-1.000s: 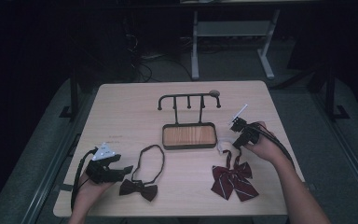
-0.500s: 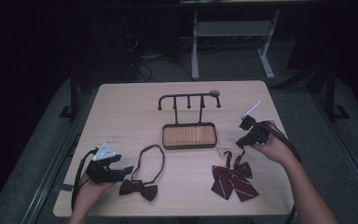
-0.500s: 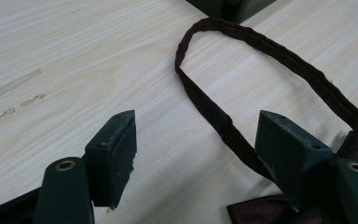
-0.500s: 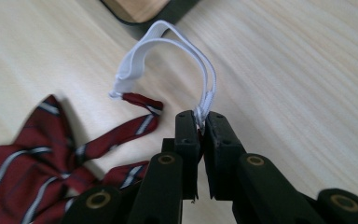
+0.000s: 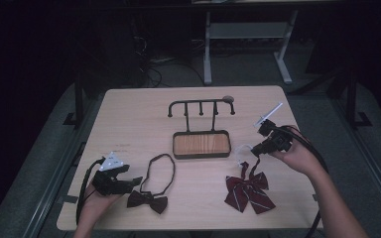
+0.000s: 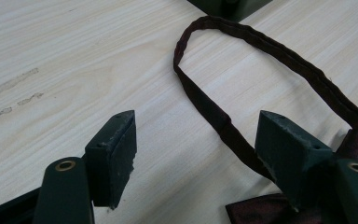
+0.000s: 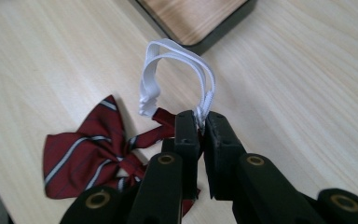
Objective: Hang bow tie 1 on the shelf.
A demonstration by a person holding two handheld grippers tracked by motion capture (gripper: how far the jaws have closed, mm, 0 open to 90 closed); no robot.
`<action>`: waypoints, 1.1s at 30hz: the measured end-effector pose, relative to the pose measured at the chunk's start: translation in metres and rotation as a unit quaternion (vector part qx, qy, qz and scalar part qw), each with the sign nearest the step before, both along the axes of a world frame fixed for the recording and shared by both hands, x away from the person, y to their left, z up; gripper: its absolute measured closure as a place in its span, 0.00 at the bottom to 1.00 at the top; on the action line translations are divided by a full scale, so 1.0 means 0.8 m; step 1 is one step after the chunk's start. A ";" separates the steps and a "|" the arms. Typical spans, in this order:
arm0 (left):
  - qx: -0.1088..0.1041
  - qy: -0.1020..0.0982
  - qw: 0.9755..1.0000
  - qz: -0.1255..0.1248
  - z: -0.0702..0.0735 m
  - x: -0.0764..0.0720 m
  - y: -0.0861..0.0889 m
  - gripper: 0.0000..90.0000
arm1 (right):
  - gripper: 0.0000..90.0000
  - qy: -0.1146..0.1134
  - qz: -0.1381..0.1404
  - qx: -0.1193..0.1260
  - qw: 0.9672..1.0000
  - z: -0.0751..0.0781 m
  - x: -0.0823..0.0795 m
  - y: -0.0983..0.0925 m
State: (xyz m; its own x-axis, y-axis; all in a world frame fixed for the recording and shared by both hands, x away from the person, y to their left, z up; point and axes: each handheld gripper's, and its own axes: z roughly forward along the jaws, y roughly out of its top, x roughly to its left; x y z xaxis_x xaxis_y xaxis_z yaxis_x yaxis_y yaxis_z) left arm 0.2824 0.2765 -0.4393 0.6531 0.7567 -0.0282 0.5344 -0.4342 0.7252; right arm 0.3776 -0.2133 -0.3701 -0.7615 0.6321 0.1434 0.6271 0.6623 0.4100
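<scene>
While my right hand-held gripper (image 7: 199,122) pinches the striped bow tie's white elastic loop (image 7: 177,74), the hook rack (image 5: 201,106) stands at eleven o'clock; my left hand-held gripper (image 6: 196,149) gapes wide.

Counter (image 5: 144,119): pale wood-grain top, rounded corners, faint scuff marks near its left edge, lit brighter than all around it. Floor (image 5: 39,163): grey carpet, dim, showing on both sides of the counter. Frame (image 5: 248,44): light grey metal legs and crossbar of a second piece of furniture behind the counter, standing on the floor. Cables (image 5: 151,69): dark tangle on the floor beyond the counter's far left corner. Struts (image 5: 78,99): dark metal uprights flanking the counter at left and right. Background: black, unlit; walls and windows cannot be made out. Light: falls from above onto the counter only.
</scene>
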 end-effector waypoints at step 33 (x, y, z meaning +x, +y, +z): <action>-0.002 0.003 1.000 -0.004 -0.001 0.001 0.001 0.33 | 0.93 -0.010 0.035 0.032 0.999 0.061 -0.017 0.010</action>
